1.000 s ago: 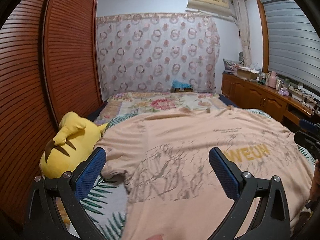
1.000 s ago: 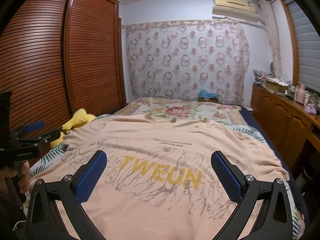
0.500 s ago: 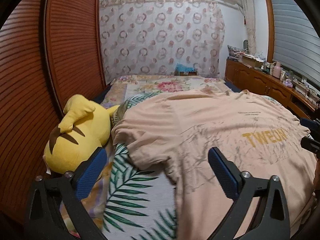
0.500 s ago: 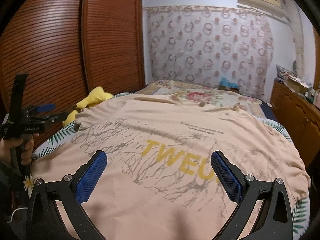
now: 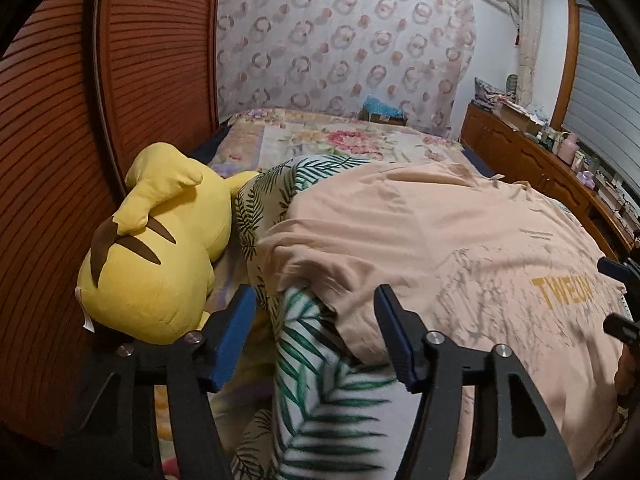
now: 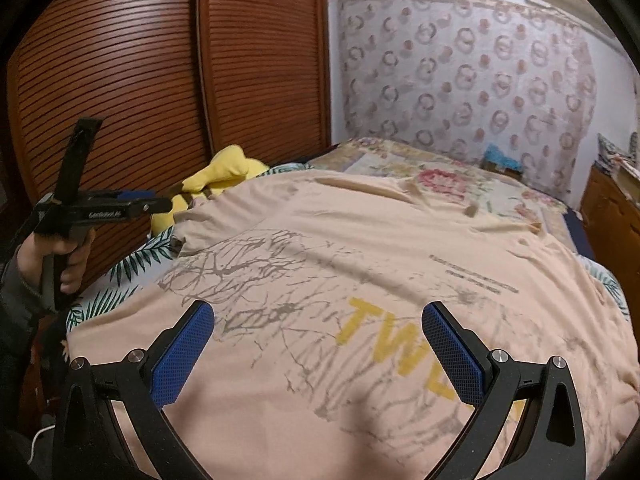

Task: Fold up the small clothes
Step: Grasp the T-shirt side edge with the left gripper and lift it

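A peach T-shirt (image 5: 420,240) with yellow lettering and a grey branch print lies spread flat on the bed; it also fills the right wrist view (image 6: 360,280). My left gripper (image 5: 316,332) is open and empty, low over the shirt's left sleeve edge, its fingers astride the sleeve hem and the leaf-print sheet. It also shows at the left of the right wrist view (image 6: 120,208). My right gripper (image 6: 320,344) is open and empty, above the shirt's lower front near the lettering.
A yellow plush toy (image 5: 160,248) lies at the bed's left edge against the brown slatted wardrobe (image 5: 60,140). A leaf-print sheet (image 5: 320,392) and floral cover (image 5: 340,140) lie under the shirt. A wooden cabinet (image 5: 540,172) with clutter runs along the right.
My left gripper has swung left and down towards the shirt's left sleeve and narrowed. My right gripper has turned left and come lower over the shirt.
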A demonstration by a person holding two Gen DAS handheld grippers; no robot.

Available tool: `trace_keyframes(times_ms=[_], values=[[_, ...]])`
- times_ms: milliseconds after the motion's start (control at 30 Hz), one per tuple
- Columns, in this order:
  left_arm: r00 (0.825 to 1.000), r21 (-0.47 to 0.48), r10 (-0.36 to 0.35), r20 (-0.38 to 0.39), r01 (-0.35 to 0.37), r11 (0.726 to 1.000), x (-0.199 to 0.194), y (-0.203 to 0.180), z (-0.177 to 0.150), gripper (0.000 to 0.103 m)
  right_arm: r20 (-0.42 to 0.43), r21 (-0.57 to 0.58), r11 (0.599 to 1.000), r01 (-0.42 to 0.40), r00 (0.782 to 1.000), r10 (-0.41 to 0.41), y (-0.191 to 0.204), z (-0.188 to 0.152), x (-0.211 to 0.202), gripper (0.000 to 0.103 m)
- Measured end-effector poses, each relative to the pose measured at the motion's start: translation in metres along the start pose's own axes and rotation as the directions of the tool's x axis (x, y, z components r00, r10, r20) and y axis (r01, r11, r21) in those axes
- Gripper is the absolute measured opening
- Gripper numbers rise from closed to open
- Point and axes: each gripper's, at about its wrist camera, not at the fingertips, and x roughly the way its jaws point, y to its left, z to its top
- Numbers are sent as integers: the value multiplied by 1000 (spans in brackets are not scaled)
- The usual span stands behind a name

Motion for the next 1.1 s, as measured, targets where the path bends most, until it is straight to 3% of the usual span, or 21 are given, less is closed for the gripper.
trace_keyframes(times_ms=[433, 567, 633, 700, 867, 1100], values=[[993, -31, -53, -104, 50, 998, 49, 13, 23, 49, -103, -54, 997, -53, 994, 47, -2, 20, 38, 103], [988, -28, -49, -147, 45, 999, 62, 15, 25, 27, -87, -47, 997, -66, 994, 62, 2, 17, 27, 103], [989, -15, -47, -142, 45, 999, 60, 13, 24, 14, -76, -41, 997, -69, 995, 65, -1, 14, 19, 103], [990, 6, -32, -138, 33, 999, 57, 10, 24, 9, -62, -28, 997, -70, 996, 68, -3, 10, 13, 103], [996, 75, -4, -85, 10, 997, 42, -8, 33, 7, -32, 8, 998, -64, 997, 64, -13, 2, -3, 103], [996, 155, -88, -28, 92, 984, 20, -55, 56, 7, 5, 35, 998, -48, 999, 48, -19, -2, -14, 103]])
